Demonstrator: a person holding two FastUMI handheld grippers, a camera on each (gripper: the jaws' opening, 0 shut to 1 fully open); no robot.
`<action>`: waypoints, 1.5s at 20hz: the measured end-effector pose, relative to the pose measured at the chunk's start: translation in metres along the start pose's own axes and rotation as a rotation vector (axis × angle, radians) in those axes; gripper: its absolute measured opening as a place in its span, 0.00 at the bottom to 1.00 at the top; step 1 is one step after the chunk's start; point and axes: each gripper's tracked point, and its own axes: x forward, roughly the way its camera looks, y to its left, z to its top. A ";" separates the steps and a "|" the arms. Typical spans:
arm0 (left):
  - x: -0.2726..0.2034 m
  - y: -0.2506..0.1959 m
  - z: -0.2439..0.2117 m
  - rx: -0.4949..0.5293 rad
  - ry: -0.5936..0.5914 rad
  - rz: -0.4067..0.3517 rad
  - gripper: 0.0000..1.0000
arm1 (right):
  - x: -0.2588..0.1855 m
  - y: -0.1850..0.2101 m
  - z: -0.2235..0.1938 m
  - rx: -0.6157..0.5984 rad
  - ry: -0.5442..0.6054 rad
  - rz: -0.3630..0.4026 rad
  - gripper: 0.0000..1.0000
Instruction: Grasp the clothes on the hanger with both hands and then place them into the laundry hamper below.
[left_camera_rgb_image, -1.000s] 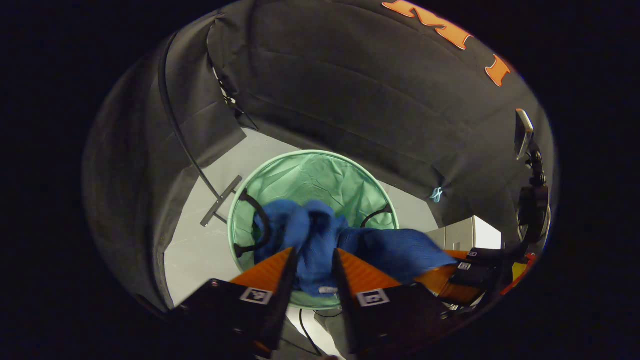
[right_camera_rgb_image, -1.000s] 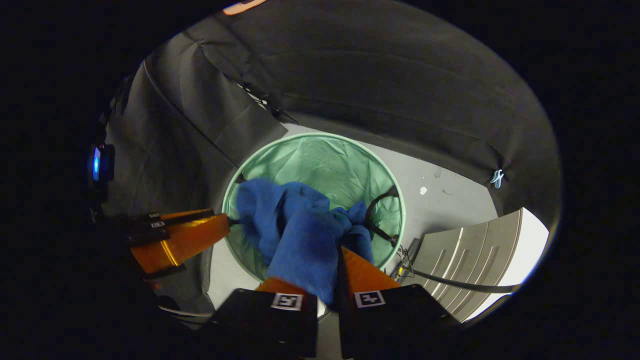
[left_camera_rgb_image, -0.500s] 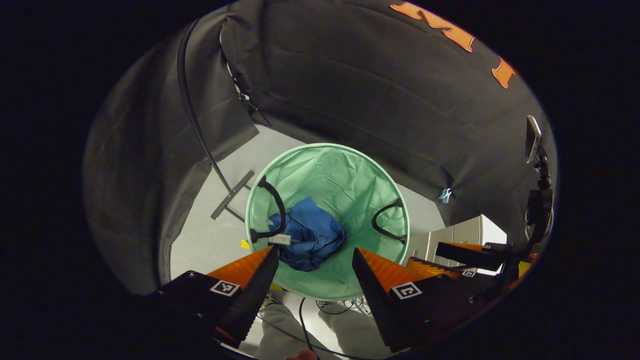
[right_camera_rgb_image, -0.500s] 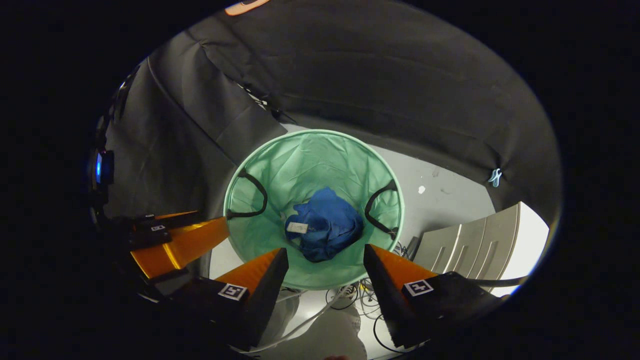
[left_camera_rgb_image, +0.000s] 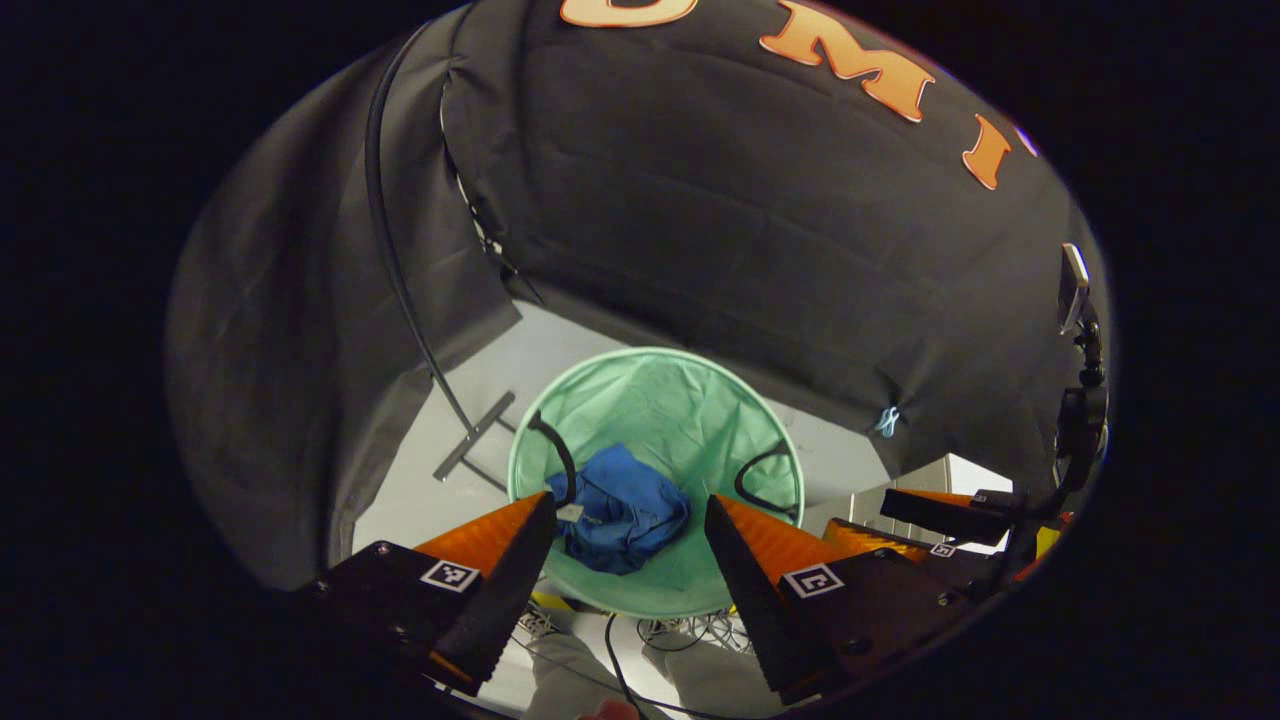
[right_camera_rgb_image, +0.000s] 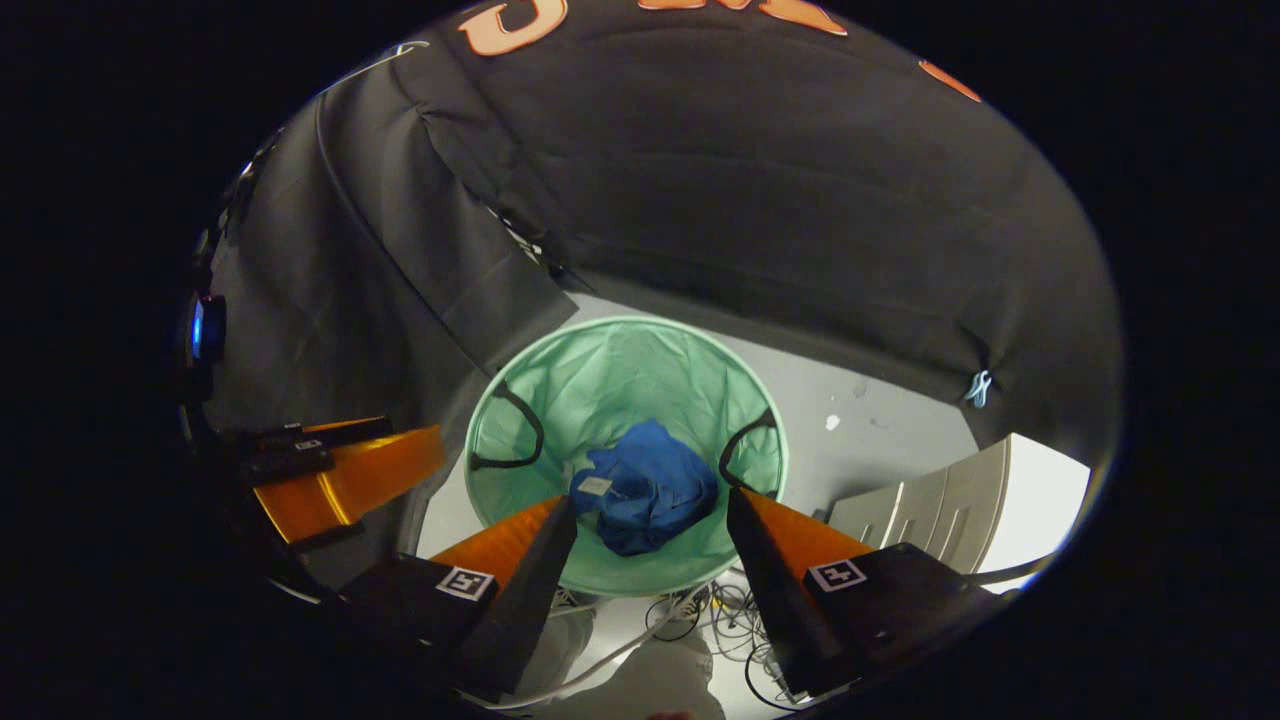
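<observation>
With the blue garment (left_camera_rgb_image: 620, 508) lying crumpled at the bottom of the green hamper (left_camera_rgb_image: 660, 390), both the left gripper (left_camera_rgb_image: 628, 545) and the right gripper (right_camera_rgb_image: 650, 545) hang above it, spread wide and empty, so the drop looks done and only pulling away remains.

I see black cloth walls (left_camera_rgb_image: 720, 260) around a pale grey floor (right_camera_rgb_image: 880, 420), loose cables (right_camera_rgb_image: 700, 610) on it, and a white ribbed panel (right_camera_rgb_image: 940, 510) at right.
</observation>
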 end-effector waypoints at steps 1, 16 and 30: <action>-0.009 -0.001 0.010 -0.004 -0.030 -0.002 0.95 | -0.007 0.002 0.009 -0.001 -0.025 0.003 0.99; -0.184 -0.003 0.198 -0.068 -0.600 0.013 0.95 | -0.174 0.027 0.179 -0.061 -0.508 0.056 0.99; -0.381 -0.017 0.274 -0.006 -1.102 0.110 0.87 | -0.343 0.024 0.287 -0.056 -0.940 0.106 0.98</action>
